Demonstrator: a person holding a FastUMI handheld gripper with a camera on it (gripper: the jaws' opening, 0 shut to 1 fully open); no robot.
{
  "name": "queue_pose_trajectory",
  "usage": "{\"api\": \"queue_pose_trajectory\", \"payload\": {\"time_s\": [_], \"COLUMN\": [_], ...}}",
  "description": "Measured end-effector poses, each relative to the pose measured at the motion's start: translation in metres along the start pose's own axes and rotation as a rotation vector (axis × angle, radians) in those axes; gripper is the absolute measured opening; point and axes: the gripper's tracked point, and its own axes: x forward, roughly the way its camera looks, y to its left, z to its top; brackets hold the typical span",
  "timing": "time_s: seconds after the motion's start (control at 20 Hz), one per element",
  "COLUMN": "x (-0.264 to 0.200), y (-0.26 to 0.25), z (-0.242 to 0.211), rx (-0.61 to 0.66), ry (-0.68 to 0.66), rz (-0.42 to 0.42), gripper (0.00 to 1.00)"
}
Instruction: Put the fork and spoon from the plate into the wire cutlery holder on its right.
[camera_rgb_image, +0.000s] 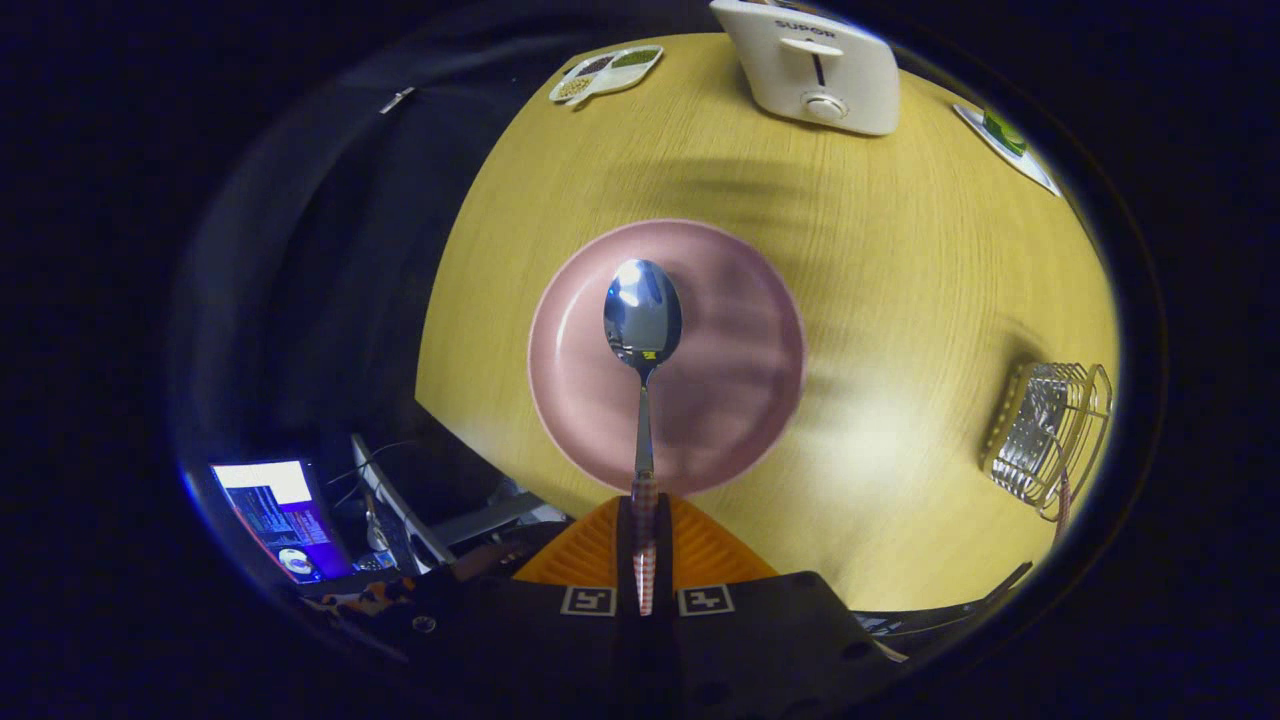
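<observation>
My gripper (644, 520) is shut on the red-and-white checked handle of a steel spoon (642, 330). The spoon sticks straight out ahead of the orange fingers (590, 555), bowl facing up, held in the air above the pink plate (730, 400). The plate sits on the round yellow wooden table (900, 300) and nothing lies on the part of it that I can see. Off to the right of the plate, near the table's edge, stands the wire cutlery holder (1050, 430), with a checked handle poking out at its near side. The fork itself I cannot make out.
A white toaster (815, 65) stands at the far side of the table. A small divided dish (605, 72) lies far left of it, and a white board with something green (1005, 140) lies at the far right. Left of the table are a lit screen (280, 515) and dark clutter.
</observation>
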Motion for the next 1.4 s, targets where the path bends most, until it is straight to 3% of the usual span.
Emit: {"api": "queue_pose_trajectory", "payload": {"time_s": [0.15,0.35,0.55,0.9,1.2,1.4], "x": [-0.063,-0.143,-0.185,-0.178,-0.147,-0.131], "y": [-0.025,-0.087,-0.15,-0.218,-0.24,-0.242], "z": [-0.009,-0.019,-0.041,-0.056,-0.042,-0.026], "rx": [-0.039,-0.063,-0.004,0.079,0.134,0.147], "ry": [0.028,0.094,0.256,0.56,0.709,0.728], "rz": [-0.019,-0.125,-0.207,-0.305,-0.332,-0.345], "gripper": [0.08,0.08,0.08,0.08,0.07,0.07]}}
